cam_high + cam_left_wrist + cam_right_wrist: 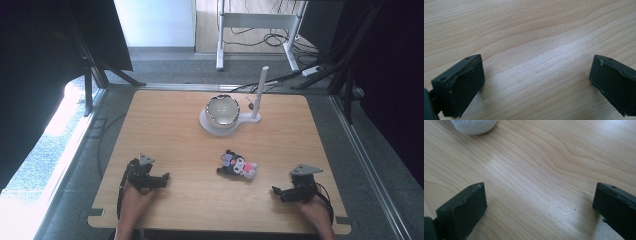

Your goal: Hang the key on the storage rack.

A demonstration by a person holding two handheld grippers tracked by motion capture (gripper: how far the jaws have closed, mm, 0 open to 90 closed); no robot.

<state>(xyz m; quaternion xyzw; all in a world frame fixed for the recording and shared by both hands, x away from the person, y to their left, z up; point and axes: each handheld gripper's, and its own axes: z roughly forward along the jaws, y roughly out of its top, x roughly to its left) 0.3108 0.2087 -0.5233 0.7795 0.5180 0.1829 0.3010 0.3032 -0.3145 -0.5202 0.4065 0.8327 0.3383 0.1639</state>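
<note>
Looks like a lab or recording setup, not anybody's home. The wooden desk [165,125] sits on grey carpet floor [165,67] boxed in by black curtains [35,60] hung on dark metal frame legs [92,80]. Well beyond the right gripper [290,192] there's a power strip [311,70] and loose cables [272,39] trailing across the floor, plus the white legs of another table [255,22]. A person holds a gripper in each hand at the near edge, the left gripper [152,180] included, which is pretty rig-like too.

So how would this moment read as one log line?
left gripper: open, empty | right gripper: open, empty | small black-and-pink plush toy: lying between them | shiny bowl: on white stand
</note>
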